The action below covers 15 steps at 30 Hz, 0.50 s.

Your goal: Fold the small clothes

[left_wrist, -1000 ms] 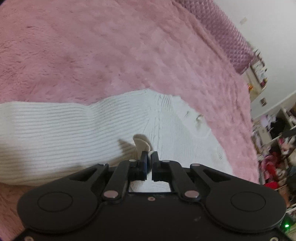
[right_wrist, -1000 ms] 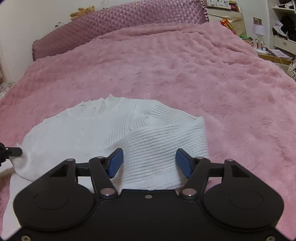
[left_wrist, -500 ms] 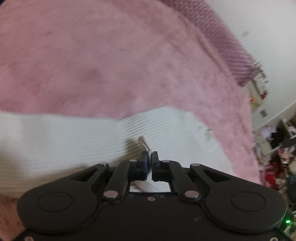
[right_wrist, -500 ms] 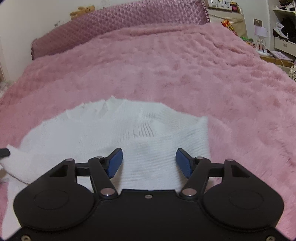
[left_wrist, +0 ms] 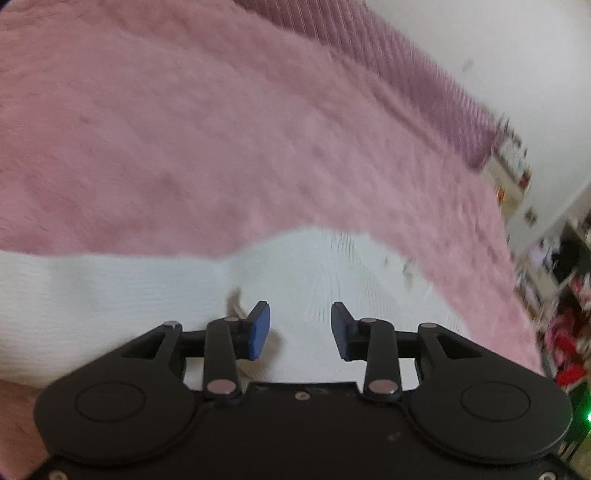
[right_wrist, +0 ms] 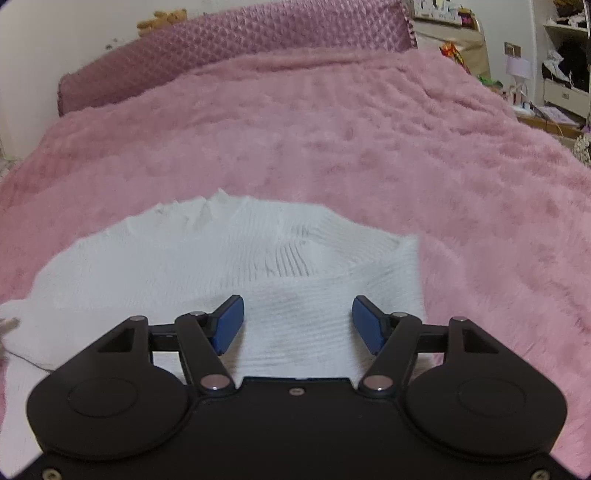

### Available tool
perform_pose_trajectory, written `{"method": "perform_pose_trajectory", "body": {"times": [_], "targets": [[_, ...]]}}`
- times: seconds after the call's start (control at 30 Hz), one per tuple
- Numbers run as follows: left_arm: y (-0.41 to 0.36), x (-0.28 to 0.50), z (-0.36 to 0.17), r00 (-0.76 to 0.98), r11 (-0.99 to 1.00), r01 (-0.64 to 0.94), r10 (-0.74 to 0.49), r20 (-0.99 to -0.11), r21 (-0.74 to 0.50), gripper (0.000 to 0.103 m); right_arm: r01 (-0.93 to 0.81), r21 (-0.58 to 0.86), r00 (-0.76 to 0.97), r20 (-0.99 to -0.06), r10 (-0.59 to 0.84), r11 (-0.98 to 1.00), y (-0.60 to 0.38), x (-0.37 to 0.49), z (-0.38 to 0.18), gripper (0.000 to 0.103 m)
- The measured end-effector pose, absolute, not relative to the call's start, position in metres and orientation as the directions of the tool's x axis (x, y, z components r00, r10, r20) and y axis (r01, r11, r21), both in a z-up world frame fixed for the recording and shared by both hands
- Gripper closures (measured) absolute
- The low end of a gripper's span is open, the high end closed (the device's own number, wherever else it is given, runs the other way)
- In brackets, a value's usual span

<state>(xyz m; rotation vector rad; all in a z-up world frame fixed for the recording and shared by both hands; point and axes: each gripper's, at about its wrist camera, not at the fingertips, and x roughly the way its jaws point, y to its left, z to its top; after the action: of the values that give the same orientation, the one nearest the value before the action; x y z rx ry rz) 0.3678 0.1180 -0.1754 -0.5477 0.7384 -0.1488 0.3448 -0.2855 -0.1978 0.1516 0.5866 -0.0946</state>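
A white ribbed knit sweater [right_wrist: 221, 254] lies partly folded on a pink fluffy blanket [right_wrist: 332, 147]. It also shows in the left wrist view [left_wrist: 110, 295], blurred by motion. My left gripper [left_wrist: 300, 328] is open and empty, just above the sweater. My right gripper [right_wrist: 297, 325] is open and empty over the folded right part of the sweater, whose sleeve end [right_wrist: 402, 266] lies at the right.
A quilted purple headboard [right_wrist: 240, 48] runs along the far end of the bed, with a plush toy [right_wrist: 162, 22] on top. Shelves and clutter [right_wrist: 554, 74] stand at the right side. The blanket covers the whole bed around the sweater.
My left gripper was shut on a bit of the sweater and has opened, letting it go. The right gripper stayed open and moved slightly closer over the sweater.
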Motion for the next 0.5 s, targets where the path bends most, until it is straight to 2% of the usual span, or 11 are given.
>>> {"method": "perform_pose_trajectory", "body": {"times": [0.1,0.2,0.37,0.5], "targets": [[0.109,0.379,-0.199,0.686,0.865,-0.102,-0.296,-0.664,-0.491,0.067,0.136,0.097,0.822,-0.566,-0.058,0.986,-0.285,0.349,-0.202,0.035],[0.111,0.382,-0.206,0.69,0.855,-0.105,-0.306,-0.656,-0.509,0.066,0.143,0.082,0.815,-0.575,-0.071,0.986,-0.282,0.351,-0.2,0.034],[0.151,0.35,-0.165,0.752,0.811,-0.111,-0.309,-0.582,-0.574,0.063,0.096,0.12,0.849,-0.528,-0.018,0.988,-0.256,0.336,-0.172,0.034],[0.212,0.295,-0.138,0.8,0.797,-0.204,-0.198,-0.566,-0.568,0.057,-0.085,0.082,0.873,-0.475,0.114,0.993,-0.193,0.323,-0.157,0.034]]}}
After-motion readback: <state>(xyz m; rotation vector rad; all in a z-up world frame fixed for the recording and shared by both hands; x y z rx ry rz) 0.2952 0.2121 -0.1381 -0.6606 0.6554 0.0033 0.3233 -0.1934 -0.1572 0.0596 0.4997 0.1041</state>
